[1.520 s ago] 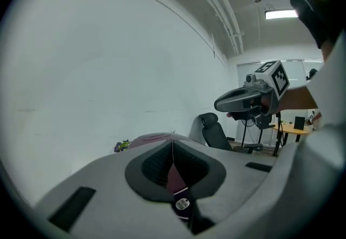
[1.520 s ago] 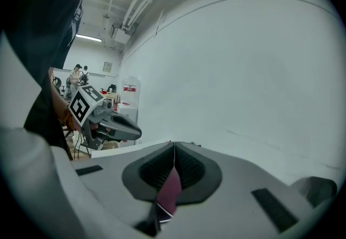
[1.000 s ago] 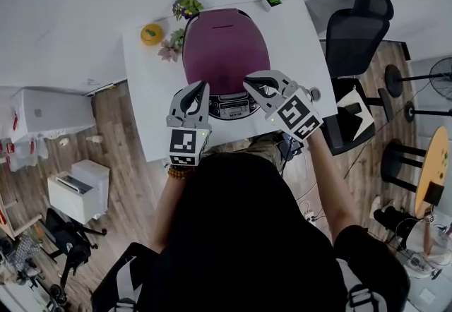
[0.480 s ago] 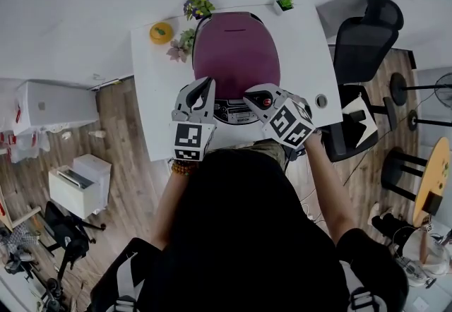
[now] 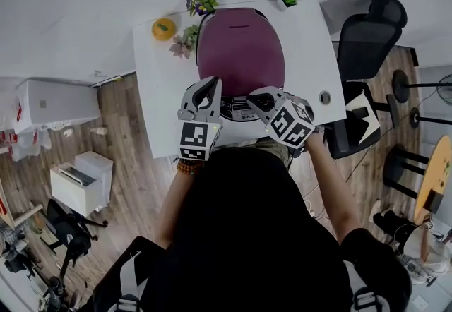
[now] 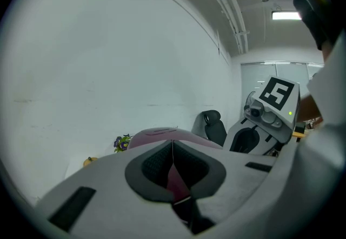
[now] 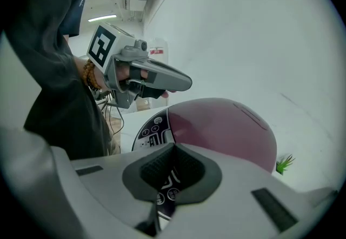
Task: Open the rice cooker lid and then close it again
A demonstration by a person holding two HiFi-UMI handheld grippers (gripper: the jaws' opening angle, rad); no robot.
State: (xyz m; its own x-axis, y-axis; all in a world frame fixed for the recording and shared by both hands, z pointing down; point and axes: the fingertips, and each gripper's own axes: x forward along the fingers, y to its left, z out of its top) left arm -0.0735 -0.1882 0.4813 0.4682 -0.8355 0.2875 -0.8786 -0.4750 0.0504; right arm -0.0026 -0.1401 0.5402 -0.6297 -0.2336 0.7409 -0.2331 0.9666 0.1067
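White table [image 5: 159, 113], wood floor [image 5: 120, 127]; I count one maroon rice cooker [image 5: 240, 49], three plants [image 5: 202, 2]; left gripper [image 5: 211, 82], right gripper [image 5: 251, 99] closed, empty.

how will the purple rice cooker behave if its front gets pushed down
The rice cooker looks broad and squat on the table, so it probably won't tip. Its domed lid looks smooth, so a push there might slide off.

- Left gripper [image 5: 210, 86] — jaws pressed together with nothing between them, pointing away from the body, close to level.
- Right gripper [image 5: 254, 100] — jaws also together and empty, tipped downward, angled toward the left one.
- Left forearm [image 5: 169, 198] and right forearm [image 5: 330, 180] reach forward.
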